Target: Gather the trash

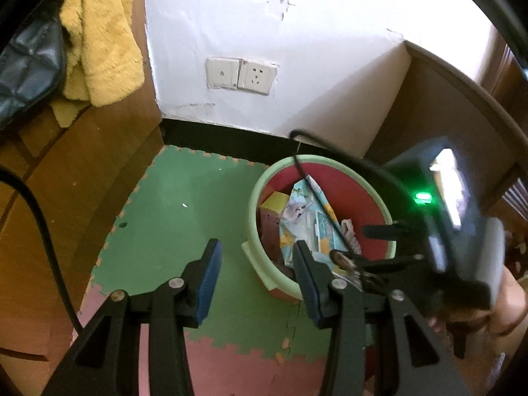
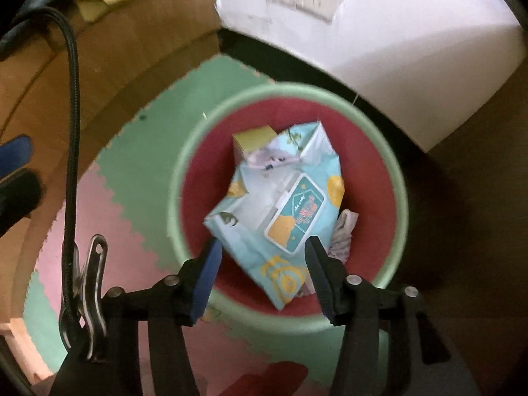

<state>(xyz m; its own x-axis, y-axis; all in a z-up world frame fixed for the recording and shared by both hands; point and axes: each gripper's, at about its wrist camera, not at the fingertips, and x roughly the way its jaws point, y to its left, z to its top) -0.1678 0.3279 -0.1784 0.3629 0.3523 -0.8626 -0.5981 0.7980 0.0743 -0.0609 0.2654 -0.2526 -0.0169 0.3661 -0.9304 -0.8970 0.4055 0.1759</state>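
Both tongs (image 1: 257, 283) (image 2: 262, 277) gape empty, right above the bin (image 2: 394, 165), left over open mat (image 1: 184, 198).

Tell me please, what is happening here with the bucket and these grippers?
A person holding two grippers is collecting trash. A blue wet-wipes pack lies inside the red bin with a small yellow box and crumpled wrappers. The right gripper is open above the pack, not holding it. The left gripper is open and empty beside the bin.
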